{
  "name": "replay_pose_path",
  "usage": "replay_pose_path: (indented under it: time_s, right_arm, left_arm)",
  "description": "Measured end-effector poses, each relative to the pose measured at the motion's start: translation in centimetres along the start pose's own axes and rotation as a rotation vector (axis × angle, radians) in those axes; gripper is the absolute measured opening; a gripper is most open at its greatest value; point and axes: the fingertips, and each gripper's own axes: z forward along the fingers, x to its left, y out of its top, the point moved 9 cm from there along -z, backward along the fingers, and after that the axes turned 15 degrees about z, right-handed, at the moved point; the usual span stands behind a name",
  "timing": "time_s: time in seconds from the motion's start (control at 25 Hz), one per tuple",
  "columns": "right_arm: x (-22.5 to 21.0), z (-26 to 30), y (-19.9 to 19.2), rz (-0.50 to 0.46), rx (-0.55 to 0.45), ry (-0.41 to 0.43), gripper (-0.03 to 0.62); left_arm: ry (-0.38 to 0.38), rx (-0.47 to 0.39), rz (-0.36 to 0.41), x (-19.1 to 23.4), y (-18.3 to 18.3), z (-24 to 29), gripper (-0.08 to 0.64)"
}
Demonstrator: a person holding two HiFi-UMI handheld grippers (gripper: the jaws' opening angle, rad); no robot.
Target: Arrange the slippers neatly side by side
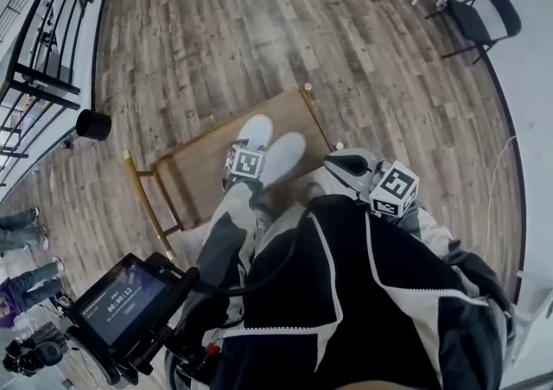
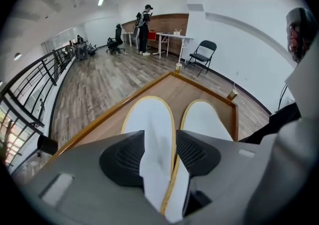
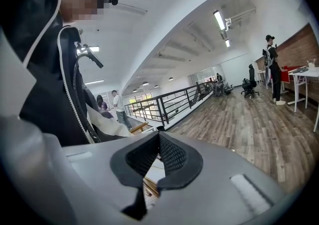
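1. Slipper A [image 2: 149, 119] and slipper B [image 2: 205, 119]: white w/ yellow edge trim. Both lie flat on the wooden platform [image 1: 194, 174], side by side, toes toward top of frame. Long edges are just beside each other; the gap narrows toward bottom of frame.
2. Head view: the pair sits at frame ctr, A at left and slightly higher in frame than B.
3. L gripper [image 2: 174, 136]: jaws wide apart, pads clamping nothing. Its marker cube covers the near end of slipper A in the head view.
4. Left gripper view, lower ctr: A's white upper and yellow trim show through the jaw gap. Contact btwn pads and slipper can't be confirmed.
5. R gripper [image 3: 158, 138]: jaws closed tip to tip, nothing held. In the head view it sits right of ctr, beside the platform's right corner and clear of both slippers.
6. Right gripper view: the person's dark jacket fills frame left, a railing [image 3: 164, 102] runs across mid frame.
7. Surroundings, head view: wood plank floor [image 1: 259, 25], folding chair [image 1: 484, 21] at upper right, monitor [image 1: 130, 297] at lower left.
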Motion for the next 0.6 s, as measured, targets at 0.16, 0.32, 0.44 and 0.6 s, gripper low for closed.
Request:
replay_pose_path:
  time_s: [0.16,0.32,0.44,0.6]
  right_arm:
    - [1.2,-1.3,-0.5,0.004,-0.023,-0.042,0.005]
    - [1.5,-1.8,-0.6,0.006,-0.03,-0.056,0.005]
    - [1.4,-1.5,-0.4,0.007,-0.022,-0.043,0.005]
    - [0.4,-0.5,0.1,0.009,-0.004,-0.006,0.005]
  left_arm:
    - [-0.015,0.043,0.014,-0.4,-1.1,0.3,0.202]
    - [-0.003,0.067,-0.006,-0.1,-1.5,0.1,0.03]
    - [-0.003,0.049,-0.021,0.0,-1.3,-0.2,0.031]
    - [-0.002,-0.006,-0.104,0.4,-1.2,-0.4,0.031]
